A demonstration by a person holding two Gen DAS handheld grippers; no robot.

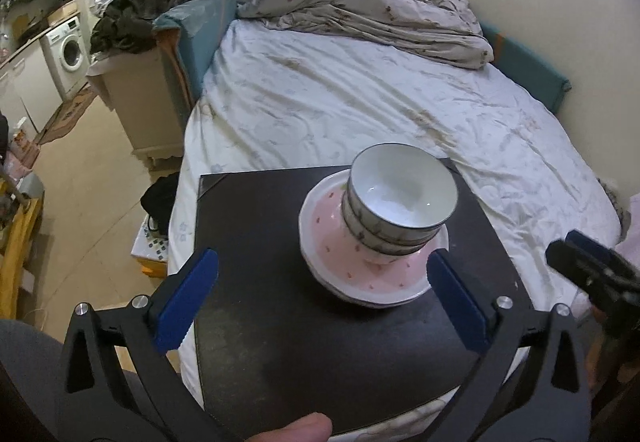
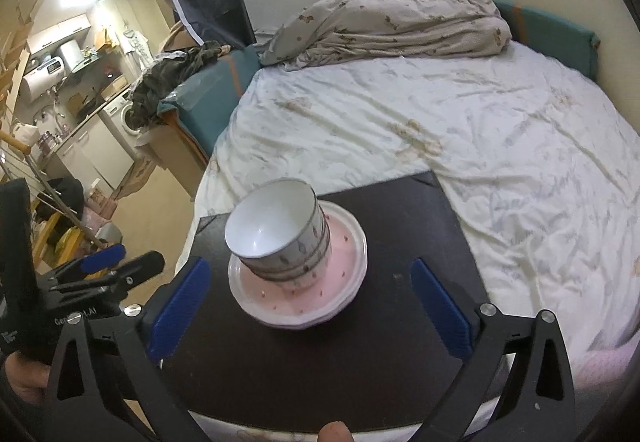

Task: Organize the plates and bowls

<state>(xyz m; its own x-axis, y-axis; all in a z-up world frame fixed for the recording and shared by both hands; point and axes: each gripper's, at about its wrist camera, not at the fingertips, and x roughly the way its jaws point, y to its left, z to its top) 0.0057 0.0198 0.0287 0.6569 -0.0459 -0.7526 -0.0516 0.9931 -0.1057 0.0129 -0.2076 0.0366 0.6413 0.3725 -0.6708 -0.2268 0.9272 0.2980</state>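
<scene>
Board: a dark board [image 1: 280,322] lies flat on the bed [image 1: 360,101], at the bed's near left corner; its left edge runs close along the mattress edge, above the floor [image 1: 92,201].
Open room: bare board to the near side and left of the dishes in the left wrist view, and to their right in the right wrist view; beyond the board's far edge the rumpled sheet is open up to the heaped quilt [image 1: 380,5].
Plates: stacked pink plates [image 1: 372,274] with white scalloped rims and small red specks sit on the far part of the board, apart from its edges.
Bowls: nested bowls [image 1: 400,197] stand on the plates, off-centre toward the far side; white inside, dark rim line, grey leaf pattern outside; the stack leans slightly.
Left gripper [image 1: 320,294]: jaws spread wide with nothing between the blue pads; the right pad's tip overlaps the plates' near right rim in this view, contact not clear.
Right gripper [image 2: 312,306]: jaws spread wide, holding nothing; the plates' near rim lies between the pads in view, clear of both.
Spacing: each gripper shows at the edge of the other's view, side by side near the board's near edge.
</scene>
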